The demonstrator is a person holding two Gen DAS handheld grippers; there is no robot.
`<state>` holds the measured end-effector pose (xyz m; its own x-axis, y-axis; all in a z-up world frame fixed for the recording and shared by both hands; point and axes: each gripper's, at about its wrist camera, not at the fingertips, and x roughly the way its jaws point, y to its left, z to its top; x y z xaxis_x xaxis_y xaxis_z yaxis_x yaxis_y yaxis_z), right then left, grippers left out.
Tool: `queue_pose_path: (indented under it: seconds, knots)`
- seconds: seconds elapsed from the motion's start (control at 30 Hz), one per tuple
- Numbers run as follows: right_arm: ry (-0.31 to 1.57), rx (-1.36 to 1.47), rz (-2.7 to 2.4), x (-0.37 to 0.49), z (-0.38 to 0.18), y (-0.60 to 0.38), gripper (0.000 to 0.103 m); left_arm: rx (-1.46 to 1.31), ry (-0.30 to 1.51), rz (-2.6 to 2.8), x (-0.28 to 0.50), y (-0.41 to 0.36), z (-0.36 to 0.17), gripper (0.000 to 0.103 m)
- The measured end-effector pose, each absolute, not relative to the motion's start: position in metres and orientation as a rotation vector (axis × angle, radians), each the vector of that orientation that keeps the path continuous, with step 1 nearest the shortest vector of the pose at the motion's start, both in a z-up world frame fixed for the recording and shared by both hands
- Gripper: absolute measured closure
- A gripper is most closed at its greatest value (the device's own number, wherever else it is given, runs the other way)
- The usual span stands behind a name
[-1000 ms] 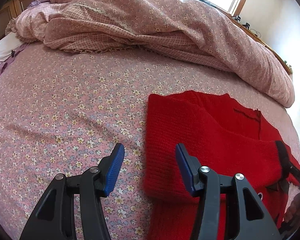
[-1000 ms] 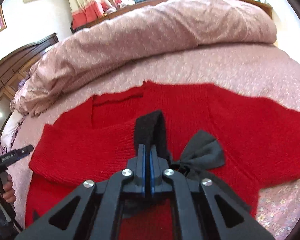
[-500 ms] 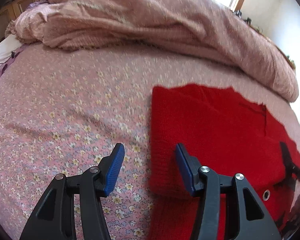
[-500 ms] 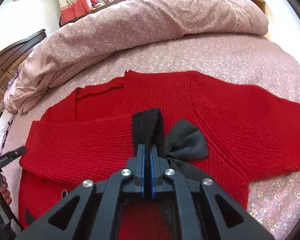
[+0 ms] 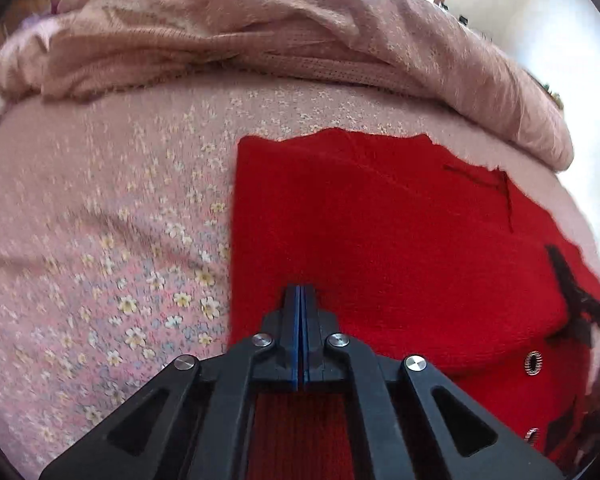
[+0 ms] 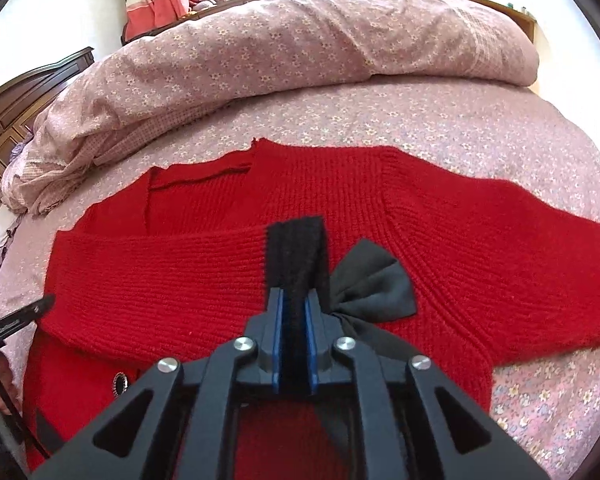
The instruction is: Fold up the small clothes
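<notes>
A small red knitted sweater [image 6: 440, 240] lies on the bed, its left sleeve folded across the chest. It shows in the left wrist view too [image 5: 380, 232]. The sleeve ends in a black cuff [image 6: 296, 252] next to a black bow [image 6: 374, 284]. My right gripper [image 6: 294, 296] has its jaws slightly parted with the black cuff still between them. My left gripper [image 5: 300, 292] is shut, its tips over the folded left edge of the sweater; I cannot tell whether it pinches any knit.
The bed has a pink floral sheet [image 5: 100, 240]. A bunched pink duvet [image 6: 300, 48] lies along the far side. Metal buttons [image 5: 533, 362] sit on the sweater front. The left gripper's handle [image 6: 16, 320] shows at the left edge of the right wrist view.
My left gripper has shut and moved right onto the sweater's folded edge. My right gripper's jaws have parted slightly around the black cuff, and the sleeve lies lower across the chest.
</notes>
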<state>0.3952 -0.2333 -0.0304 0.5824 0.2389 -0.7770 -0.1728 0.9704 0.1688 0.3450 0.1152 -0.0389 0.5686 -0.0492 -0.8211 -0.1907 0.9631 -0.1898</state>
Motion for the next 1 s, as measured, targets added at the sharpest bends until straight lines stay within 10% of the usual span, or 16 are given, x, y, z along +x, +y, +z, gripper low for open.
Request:
queue_pose_path:
  seconds: [0.23, 1.0]
  knots:
    - [0.861, 0.116, 0.239, 0.383, -0.015, -0.269, 0.051, -0.298, 0.962, 0.105, 0.341, 0.112, -0.027, 0.102]
    - [0.616, 0.677, -0.184, 0.282, 0.005, -0.688, 0.032, -0.356, 0.922, 0.201, 0.331, 0.113, -0.009, 0.081]
